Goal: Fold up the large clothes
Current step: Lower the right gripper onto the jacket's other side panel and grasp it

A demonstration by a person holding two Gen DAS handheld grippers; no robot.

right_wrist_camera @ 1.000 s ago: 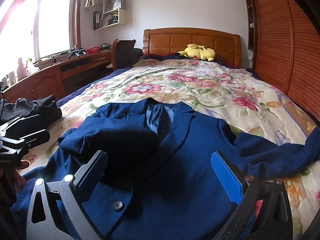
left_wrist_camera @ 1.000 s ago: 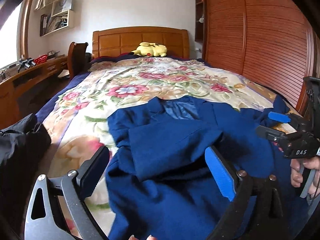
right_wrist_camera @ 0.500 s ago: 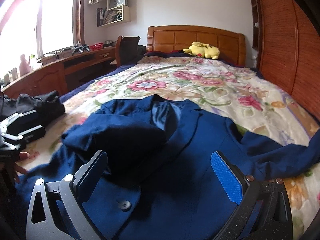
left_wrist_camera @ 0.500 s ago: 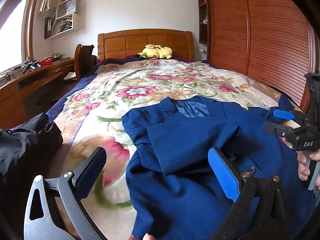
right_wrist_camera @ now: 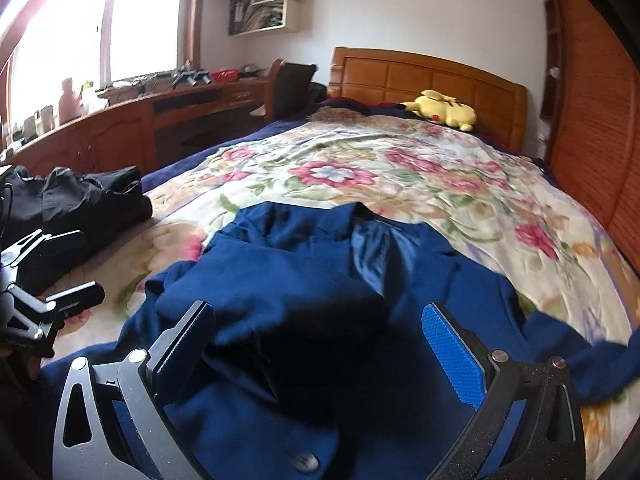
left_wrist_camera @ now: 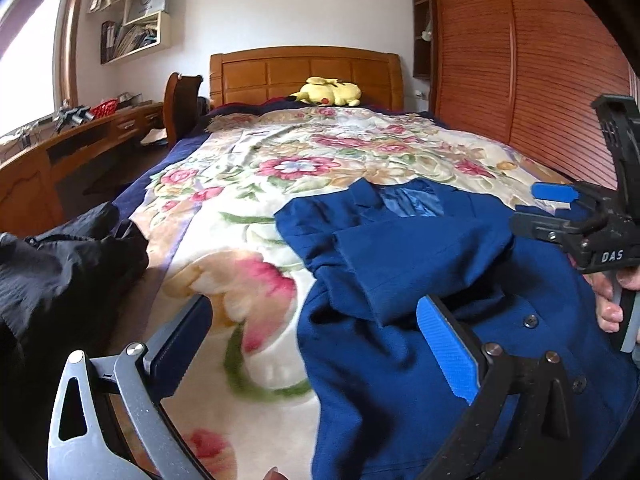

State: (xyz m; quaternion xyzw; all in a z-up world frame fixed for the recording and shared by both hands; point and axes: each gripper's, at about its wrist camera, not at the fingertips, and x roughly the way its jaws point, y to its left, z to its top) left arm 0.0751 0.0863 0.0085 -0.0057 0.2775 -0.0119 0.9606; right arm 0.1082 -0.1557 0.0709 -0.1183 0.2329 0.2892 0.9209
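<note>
Blue jacket is spread on the flowered bed, flanked by black clothing; a yellow toy is seen at the headboard. Left gripper and right gripper are held agape, empty.

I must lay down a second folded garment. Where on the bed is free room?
Free: the floral blanket between the blue jacket's collar and the yellow plush toy, and the strip between the jacket and the black clothes. Crowded: the near right, where the jacket spreads under both open grippers, left and right.
</note>
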